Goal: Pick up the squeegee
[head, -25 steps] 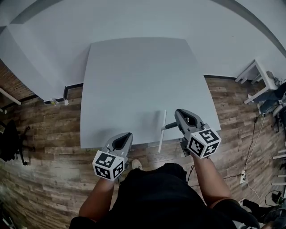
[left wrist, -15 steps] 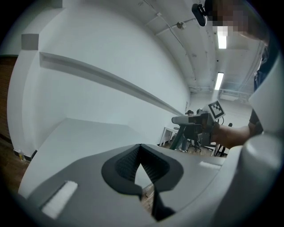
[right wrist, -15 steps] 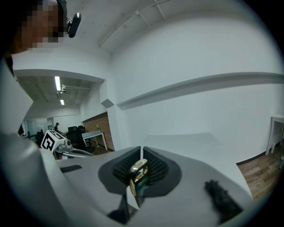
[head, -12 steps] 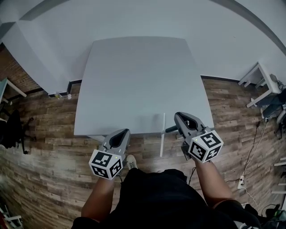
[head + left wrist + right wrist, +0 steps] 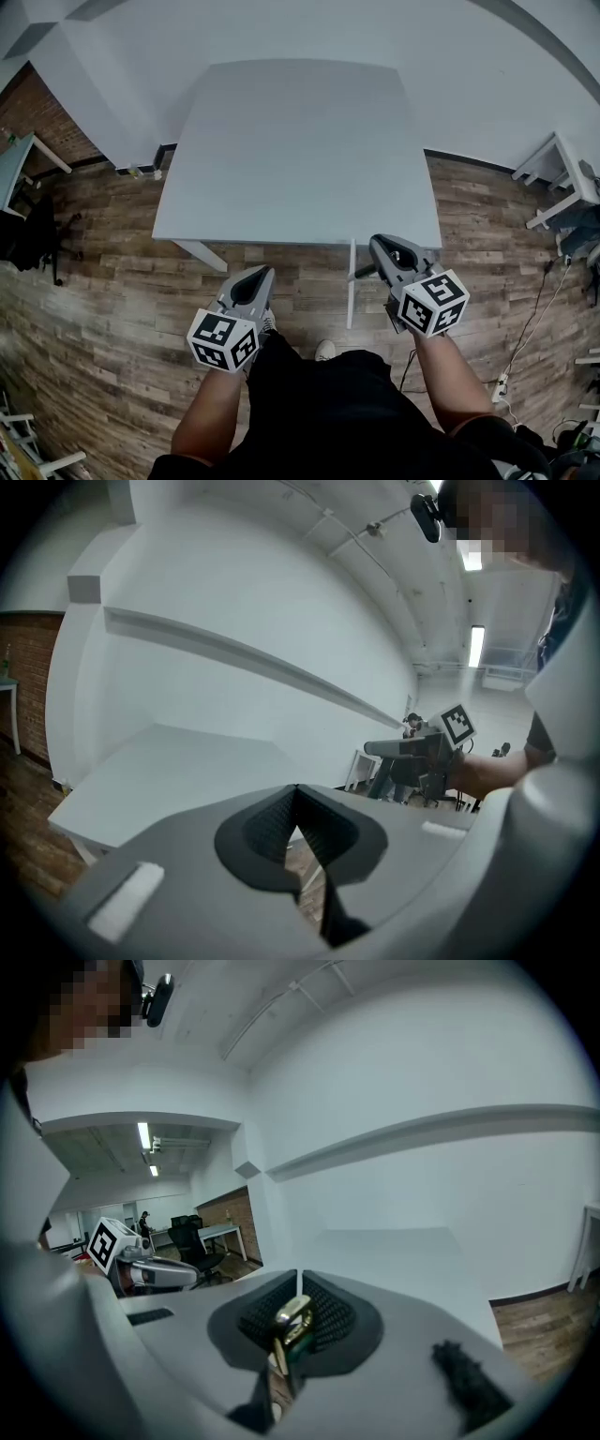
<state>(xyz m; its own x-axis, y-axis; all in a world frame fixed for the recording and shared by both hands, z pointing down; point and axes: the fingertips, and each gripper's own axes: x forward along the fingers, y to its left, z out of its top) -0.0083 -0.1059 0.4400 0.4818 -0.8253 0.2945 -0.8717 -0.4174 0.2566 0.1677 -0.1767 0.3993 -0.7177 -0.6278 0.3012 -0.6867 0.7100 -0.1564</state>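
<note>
My right gripper [image 5: 379, 246] is shut on the dark handle of the squeegee [image 5: 352, 282]. Its long white blade hangs left of the jaws, over the wooden floor just in front of the white table [image 5: 281, 141]. In the right gripper view the handle's metallic end [image 5: 293, 1319] sits pinched between the ribbed pads of the right gripper [image 5: 298, 1283]. My left gripper [image 5: 260, 275] is shut with nothing in it, also over the floor, below the table's front edge. In the left gripper view the tips of the left gripper [image 5: 298, 792] meet, and the right gripper [image 5: 422, 751] shows beyond.
The floor [image 5: 103, 309] is wood planks. A white side table [image 5: 553, 173] stands at the right, a desk [image 5: 17, 159] and a dark chair [image 5: 33, 230] at the left. White walls run behind the table. The person's legs [image 5: 319, 403] fill the bottom.
Both grippers have drawn back from the table's front edge to over the floor. The squeegee has come off the table with the right gripper. The table now lies farther away.
</note>
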